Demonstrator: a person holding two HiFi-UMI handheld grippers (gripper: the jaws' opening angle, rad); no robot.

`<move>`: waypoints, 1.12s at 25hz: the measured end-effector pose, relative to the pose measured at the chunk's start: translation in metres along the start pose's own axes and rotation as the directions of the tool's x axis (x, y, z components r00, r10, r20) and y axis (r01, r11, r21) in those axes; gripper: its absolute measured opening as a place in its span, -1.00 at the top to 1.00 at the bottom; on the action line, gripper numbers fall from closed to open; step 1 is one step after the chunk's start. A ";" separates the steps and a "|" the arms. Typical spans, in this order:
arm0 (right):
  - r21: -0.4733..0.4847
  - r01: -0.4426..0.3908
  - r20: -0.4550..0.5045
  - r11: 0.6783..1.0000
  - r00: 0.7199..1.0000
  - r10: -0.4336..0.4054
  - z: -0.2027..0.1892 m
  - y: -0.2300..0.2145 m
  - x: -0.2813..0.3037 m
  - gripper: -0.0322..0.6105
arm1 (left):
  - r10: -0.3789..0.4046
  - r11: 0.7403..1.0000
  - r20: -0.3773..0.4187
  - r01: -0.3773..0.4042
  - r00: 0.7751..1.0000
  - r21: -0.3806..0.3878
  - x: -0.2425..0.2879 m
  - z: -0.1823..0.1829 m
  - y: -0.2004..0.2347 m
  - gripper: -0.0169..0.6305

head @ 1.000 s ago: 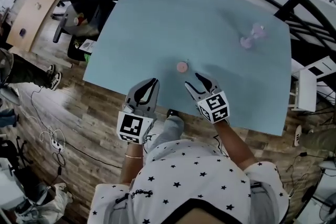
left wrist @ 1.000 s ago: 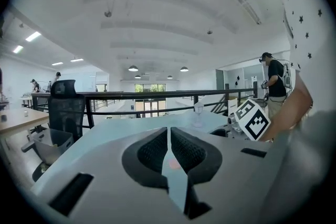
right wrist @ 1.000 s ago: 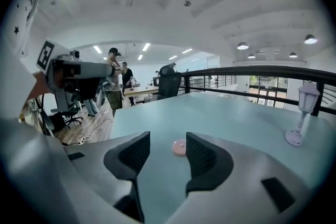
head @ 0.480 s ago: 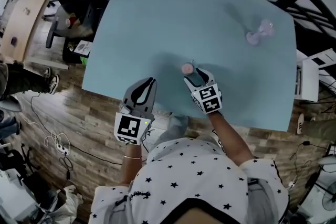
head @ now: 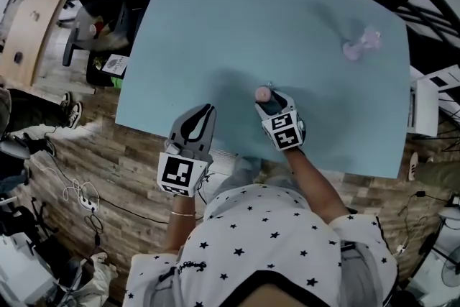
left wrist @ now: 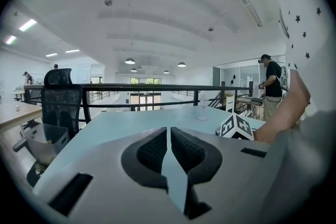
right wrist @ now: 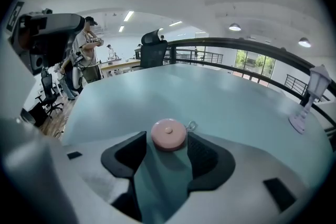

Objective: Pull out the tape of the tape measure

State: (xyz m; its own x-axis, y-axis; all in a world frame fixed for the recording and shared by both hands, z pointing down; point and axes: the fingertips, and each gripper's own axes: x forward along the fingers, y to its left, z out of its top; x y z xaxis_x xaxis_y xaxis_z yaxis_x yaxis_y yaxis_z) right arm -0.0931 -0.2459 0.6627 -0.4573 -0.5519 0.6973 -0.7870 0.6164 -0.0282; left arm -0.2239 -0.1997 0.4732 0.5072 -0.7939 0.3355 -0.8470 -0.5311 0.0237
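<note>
Closing in on the tape measure (right wrist: 169, 135): right gripper (head: 267, 102) jaws have just been opening and stand wide apart, with the pink case at their tips, lower centre of the frame, not clamped. Left gripper (left wrist: 169, 136) jaws are together on nothing, over the table's (head: 287, 25) near edge. Risk: the smooth round case squirts forward if the pads catch only its near rim. Covering the pull ring (right wrist: 192, 126) would block the left gripper.

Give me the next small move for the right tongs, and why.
Probably close the right tongs on the pink tape measure. Their jaws have just been opening and now stand wide, with it lying between their tips on the table, not yet pressed. The left tongs are shut and empty, so nothing holds it.
</note>
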 end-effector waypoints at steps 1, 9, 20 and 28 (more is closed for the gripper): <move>0.002 -0.001 -0.011 1.000 1.000 0.001 0.000 0.001 0.000 0.15 | 0.002 1.000 0.001 -0.002 1.000 -0.001 -0.001 -0.001 0.001 0.86; -0.015 -0.041 -0.024 0.999 0.999 0.041 -0.001 0.000 0.003 0.26 | 0.049 0.999 -0.001 -0.049 0.999 -0.011 -0.006 -0.001 0.000 0.86; -0.047 -0.100 0.020 0.994 0.995 0.101 0.005 0.003 -0.013 0.28 | 0.094 0.994 -0.033 -0.095 0.995 -0.047 -0.012 -0.008 -0.009 0.86; -0.068 -0.115 0.156 0.991 0.980 0.124 0.036 -0.007 -0.063 0.28 | -0.005 0.995 -0.083 -0.004 0.997 -0.102 0.014 -0.012 -0.037 0.72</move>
State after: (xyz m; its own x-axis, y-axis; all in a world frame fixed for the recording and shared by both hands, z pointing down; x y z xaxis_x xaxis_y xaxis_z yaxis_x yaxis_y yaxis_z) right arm -0.0736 -0.2356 0.5929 -0.6105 -0.5522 0.5678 -0.6992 0.7125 -0.0588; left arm -0.1876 -0.1873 0.4881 0.4964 -0.7640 0.4121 -0.8606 -0.4955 0.1180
